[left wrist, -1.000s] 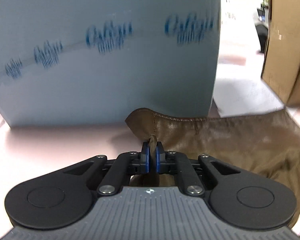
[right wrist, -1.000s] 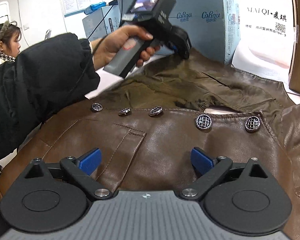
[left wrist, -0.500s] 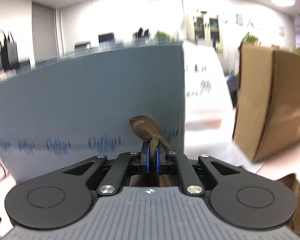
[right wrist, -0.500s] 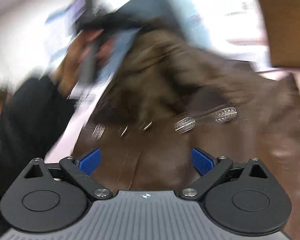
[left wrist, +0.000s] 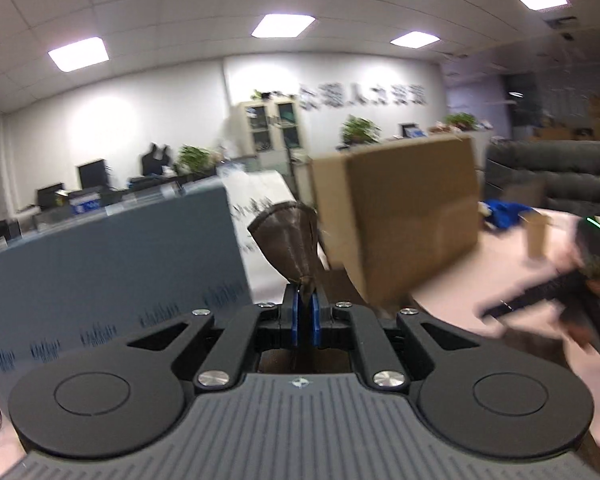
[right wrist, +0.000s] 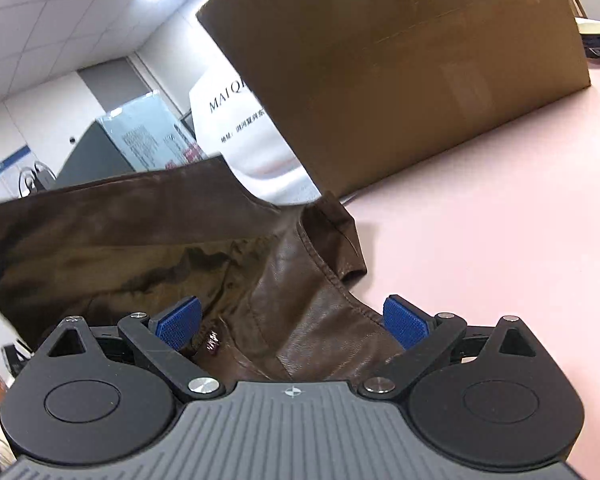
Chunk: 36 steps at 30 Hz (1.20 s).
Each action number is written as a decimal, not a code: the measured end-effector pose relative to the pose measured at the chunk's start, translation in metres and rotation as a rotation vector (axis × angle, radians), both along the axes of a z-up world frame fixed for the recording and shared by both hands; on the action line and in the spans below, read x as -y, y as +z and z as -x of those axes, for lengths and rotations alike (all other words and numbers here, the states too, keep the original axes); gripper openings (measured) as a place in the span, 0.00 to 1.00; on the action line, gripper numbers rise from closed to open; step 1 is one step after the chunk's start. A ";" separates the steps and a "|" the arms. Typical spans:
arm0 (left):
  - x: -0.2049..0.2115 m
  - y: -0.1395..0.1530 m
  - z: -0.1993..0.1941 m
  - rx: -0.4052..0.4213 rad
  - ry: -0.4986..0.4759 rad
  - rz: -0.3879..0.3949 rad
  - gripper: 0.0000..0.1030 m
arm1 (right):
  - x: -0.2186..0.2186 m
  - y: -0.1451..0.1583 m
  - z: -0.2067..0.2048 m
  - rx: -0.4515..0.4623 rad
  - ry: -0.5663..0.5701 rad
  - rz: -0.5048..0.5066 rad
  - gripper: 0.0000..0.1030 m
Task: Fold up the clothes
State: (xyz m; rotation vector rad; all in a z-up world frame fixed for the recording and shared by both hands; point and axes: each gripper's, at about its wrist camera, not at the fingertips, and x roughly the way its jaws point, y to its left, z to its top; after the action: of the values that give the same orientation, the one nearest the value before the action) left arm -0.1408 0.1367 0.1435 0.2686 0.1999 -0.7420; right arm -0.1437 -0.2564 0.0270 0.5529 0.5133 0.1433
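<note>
The brown leather jacket (right wrist: pixel 148 240) hangs partly lifted above the pink table (right wrist: pixel 500 200), its lining facing the right wrist view. My left gripper (left wrist: pixel 305 312) is shut on a corner of the jacket (left wrist: pixel 290 240), which sticks up in front of the camera. My right gripper (right wrist: pixel 292 324) stands open low over a jacket fold, blue pads (right wrist: pixel 404 320) wide apart and nothing pinched. A metal button (right wrist: pixel 212 340) shows near the left pad. The other gripper (left wrist: pixel 580 284) appears blurred at the right in the left wrist view.
A large cardboard box (right wrist: pixel 400 72) stands on the table close behind the jacket. A grey-blue carton (left wrist: pixel 112 264) and a white printed bag (right wrist: pixel 236 132) stand to the left of it. A small cardboard piece (left wrist: pixel 538 236) and blue cloth (left wrist: pixel 504 216) lie far right.
My left gripper has risen and tilted up, carrying the jacket corner off the table. The right gripper swung right and lower toward the jacket's edge, still open.
</note>
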 end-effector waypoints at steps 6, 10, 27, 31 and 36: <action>-0.004 -0.065 0.048 -0.104 -0.128 -0.131 0.06 | 0.003 -0.006 -0.003 0.031 -0.050 0.064 0.95; -0.016 -0.085 0.059 -0.167 -0.135 -0.128 0.06 | 0.003 -0.007 -0.002 0.050 -0.073 0.117 0.95; -0.098 -0.028 0.053 -0.127 0.191 0.183 0.83 | 0.011 -0.004 0.078 0.019 -0.102 0.035 0.93; -0.016 -0.023 0.045 -0.062 0.186 0.068 0.84 | -0.020 0.006 0.103 0.074 -0.044 0.017 0.93; 0.073 -0.053 0.008 -0.157 0.196 0.077 0.84 | -0.046 0.008 0.124 0.077 -0.081 -0.145 0.93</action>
State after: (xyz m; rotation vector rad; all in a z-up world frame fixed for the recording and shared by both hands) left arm -0.1486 0.0634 0.0900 0.1155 0.3413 -0.5749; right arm -0.2678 -0.2107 0.0345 0.7061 0.4070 0.1244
